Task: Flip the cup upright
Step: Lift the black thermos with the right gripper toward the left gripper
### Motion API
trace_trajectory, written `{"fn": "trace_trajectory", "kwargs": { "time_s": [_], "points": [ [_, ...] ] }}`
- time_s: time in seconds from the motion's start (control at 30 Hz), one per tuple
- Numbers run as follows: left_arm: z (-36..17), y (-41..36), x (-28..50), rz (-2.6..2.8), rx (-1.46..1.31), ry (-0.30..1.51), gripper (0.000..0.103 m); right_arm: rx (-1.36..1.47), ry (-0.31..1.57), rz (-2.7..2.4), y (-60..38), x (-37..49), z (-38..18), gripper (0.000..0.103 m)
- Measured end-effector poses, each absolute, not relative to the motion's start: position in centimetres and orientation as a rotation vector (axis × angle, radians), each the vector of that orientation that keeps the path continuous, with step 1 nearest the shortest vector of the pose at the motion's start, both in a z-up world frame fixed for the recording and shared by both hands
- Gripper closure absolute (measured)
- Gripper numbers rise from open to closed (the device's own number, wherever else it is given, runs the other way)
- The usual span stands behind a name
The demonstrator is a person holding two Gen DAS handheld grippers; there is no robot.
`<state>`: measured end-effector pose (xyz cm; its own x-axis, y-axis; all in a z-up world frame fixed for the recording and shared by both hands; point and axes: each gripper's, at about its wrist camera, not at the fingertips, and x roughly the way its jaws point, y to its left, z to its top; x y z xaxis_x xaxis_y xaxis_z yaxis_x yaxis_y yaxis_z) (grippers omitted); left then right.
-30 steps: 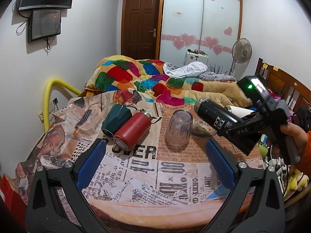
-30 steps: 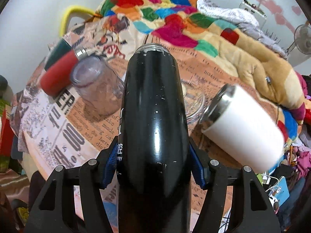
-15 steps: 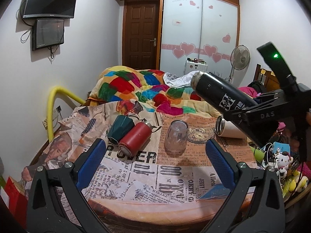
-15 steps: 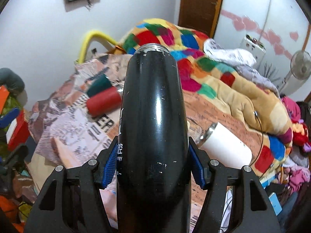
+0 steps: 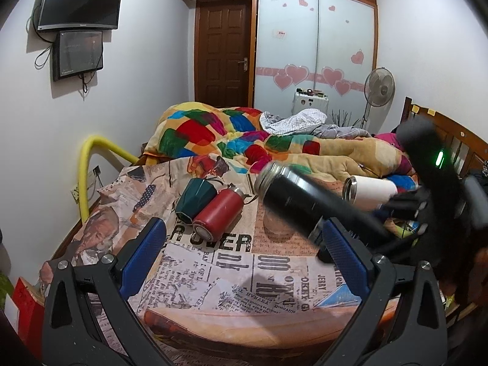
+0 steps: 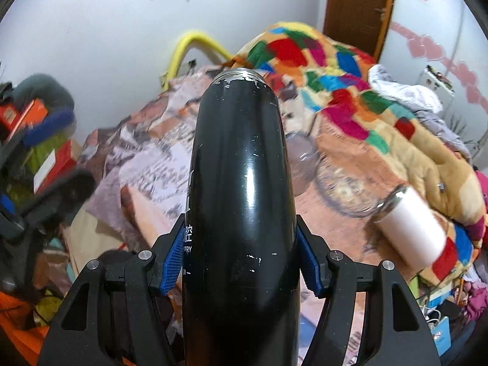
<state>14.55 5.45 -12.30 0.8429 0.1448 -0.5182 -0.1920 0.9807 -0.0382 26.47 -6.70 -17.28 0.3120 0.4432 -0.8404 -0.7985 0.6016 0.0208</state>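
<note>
My right gripper [image 6: 241,262] is shut on a black metal cup [image 6: 241,183] and holds it in the air, its silver threaded mouth pointing away. In the left wrist view the same black cup [image 5: 302,204] hangs tilted over the newspaper-print table [image 5: 213,274], mouth up-left, in front of an upside-down clear glass cup [image 5: 276,224]. My left gripper [image 5: 244,250] is open and empty above the table's near edge. A white cup [image 5: 370,190] lies on its side at the right; it also shows in the right wrist view [image 6: 411,228].
A red bottle [image 5: 218,215] and a dark green cup [image 5: 195,198] lie side by side on the table's left. A glass dish [image 6: 344,189] sits behind the clear cup. A colourful quilt [image 5: 244,140] covers the bed behind. A yellow pipe [image 5: 88,164] stands at the left.
My right gripper has swung the black cup down and toward the table's front, now crossing in front of the clear glass cup. The left gripper stays open, little moved.
</note>
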Motion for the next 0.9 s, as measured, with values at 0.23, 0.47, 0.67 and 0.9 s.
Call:
{"fn": "trace_trajectory", "kwargs": {
  "time_s": [0.23, 0.47, 0.67, 0.9],
  "points": [
    [-14.2, 6.5, 15.1, 0.199, -0.101, 0.594, 0.0, -0.464, 1.042, 0.86, -5.0, 27.3, -23.3, 0.042],
    [-16.9, 8.1, 16.0, 0.226, -0.124, 0.678, 0.0, -0.519, 1.084, 0.833, -4.1, 27.2, -26.2, 0.042],
    [-19.0, 9.1, 16.7, 0.234, -0.16, 0.738, 0.0, -0.539, 1.076, 0.83, -4.0, 27.1, -26.8, 0.042],
    [-20.6, 9.7, 17.3, 0.23, -0.188, 0.788, 0.0, -0.501, 1.106, 0.854, -4.2, 27.5, -27.0, 0.041]
  ]
}}
